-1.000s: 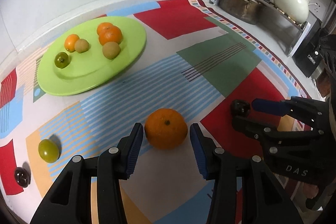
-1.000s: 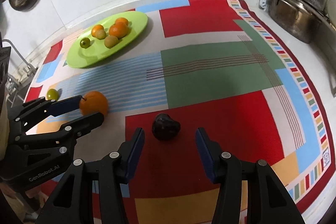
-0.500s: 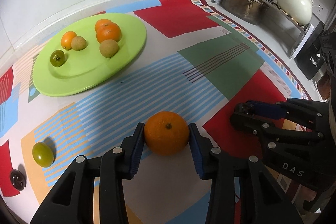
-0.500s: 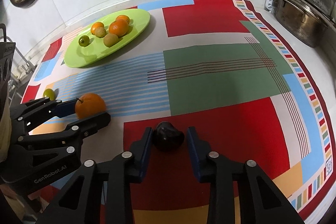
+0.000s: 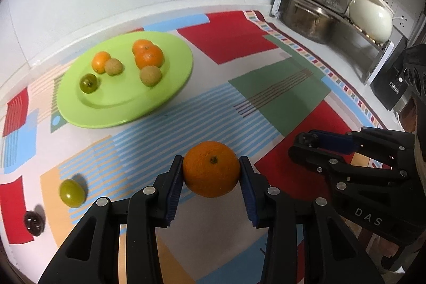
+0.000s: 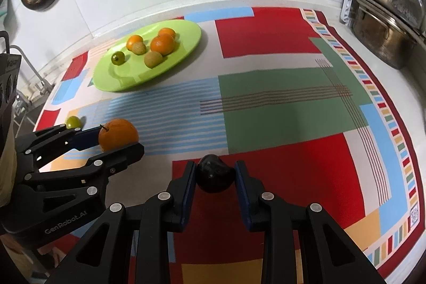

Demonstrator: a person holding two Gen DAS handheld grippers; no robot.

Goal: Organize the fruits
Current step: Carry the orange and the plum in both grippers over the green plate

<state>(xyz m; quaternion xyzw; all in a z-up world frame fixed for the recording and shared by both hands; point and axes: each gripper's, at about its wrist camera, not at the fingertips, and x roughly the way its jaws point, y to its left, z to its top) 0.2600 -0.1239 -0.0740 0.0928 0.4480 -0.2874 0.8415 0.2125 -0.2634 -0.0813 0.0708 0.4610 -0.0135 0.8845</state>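
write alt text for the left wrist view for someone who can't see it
The left gripper is shut on an orange above a colourful patterned mat. Behind it a green plate holds six small fruits; a green grape and a dark fruit lie at left, the right gripper at right.

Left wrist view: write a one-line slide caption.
Left gripper shut on an orange over the patterned mat, green plate of fruit beyond, right gripper alongside.

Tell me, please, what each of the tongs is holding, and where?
Left tongs: the orange, by its sides. Right tongs: the dark fruit, by its sides.
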